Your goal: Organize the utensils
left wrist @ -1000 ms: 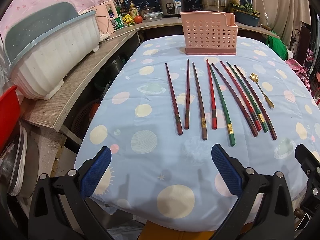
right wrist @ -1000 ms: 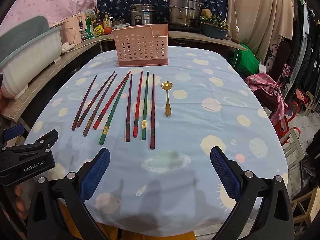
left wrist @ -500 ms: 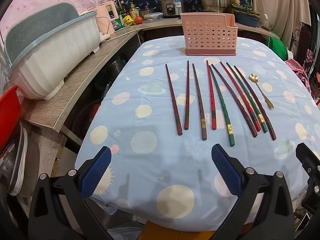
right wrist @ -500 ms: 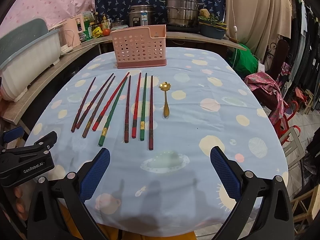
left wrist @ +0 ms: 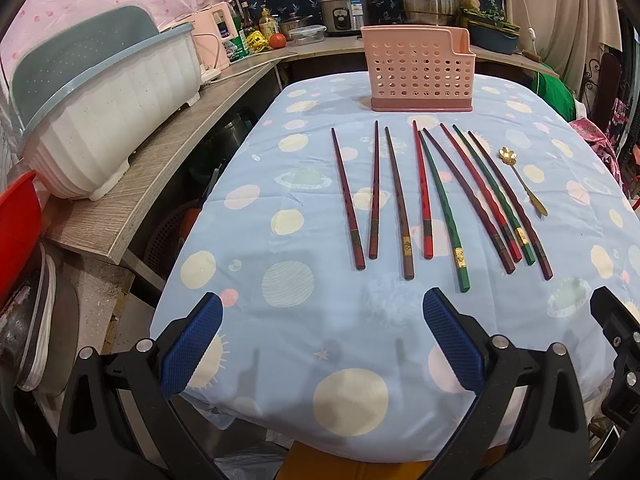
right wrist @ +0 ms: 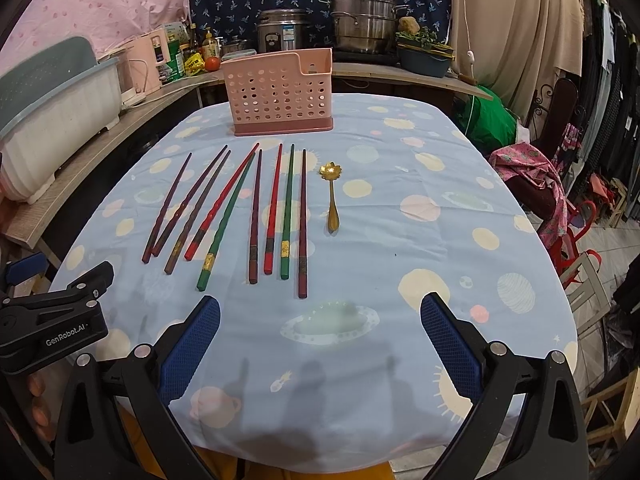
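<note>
Several red, green and dark brown chopsticks (left wrist: pixel 424 196) (right wrist: pixel 256 208) lie side by side on the table with a pale blue planet-print cloth (left wrist: pixel 320 208) (right wrist: pixel 420 184). A gold flower-bowl spoon (left wrist: pixel 524 184) (right wrist: pixel 332 196) lies just right of them. A pink perforated utensil basket (left wrist: pixel 420 72) (right wrist: pixel 280 96) stands upright at the far end. My left gripper (left wrist: pixel 322 340) hovers open over the near edge, short of the chopstick ends. My right gripper (right wrist: pixel 320 340) is open too, near the same edge, with nothing between its fingers.
A white and teal dish rack (left wrist: pixel 104 112) sits on a wooden counter (left wrist: pixel 160 168) to the left. Pots, a rice cooker (right wrist: pixel 280 32) and bottles line the back counter. Chairs and clothes (right wrist: pixel 536 176) crowd the right side. The left gripper's body (right wrist: pixel 52 320) shows at the right view's left edge.
The right wrist view has crept slightly forward toward the table; the left gripper is almost still. No utensil has moved, and both grippers have stayed open.
</note>
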